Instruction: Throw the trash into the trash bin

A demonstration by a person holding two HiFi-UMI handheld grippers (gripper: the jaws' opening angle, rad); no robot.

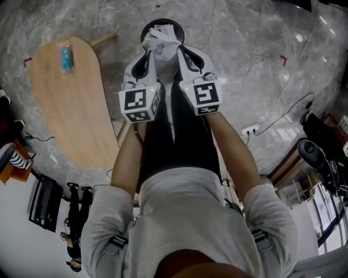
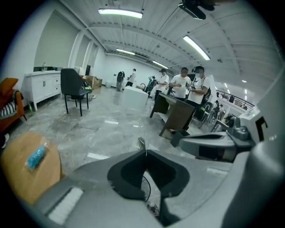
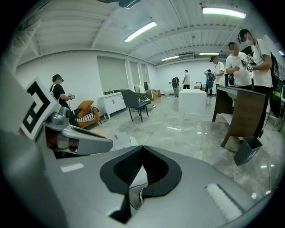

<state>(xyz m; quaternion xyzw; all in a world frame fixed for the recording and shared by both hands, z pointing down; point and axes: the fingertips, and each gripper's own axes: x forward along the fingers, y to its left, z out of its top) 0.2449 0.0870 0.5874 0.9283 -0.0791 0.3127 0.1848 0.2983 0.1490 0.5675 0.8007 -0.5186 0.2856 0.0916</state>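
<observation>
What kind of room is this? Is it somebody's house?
Not a house. Most likely it is a big open office or workshop hall: long strip lights overhead, a wide shiny stone floor, and people standing at a desk.

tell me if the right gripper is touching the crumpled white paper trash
Touching. The right gripper view shows the right gripper with its fingers shut on the crumpled white paper trash.

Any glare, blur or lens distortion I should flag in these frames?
Head view: fisheye bending, glare on the floor at upper right, trash in focus. Left gripper view: dark rounded corners, the left gripper looks soft up close. Right gripper view: the same, strip lights blown out.
</observation>
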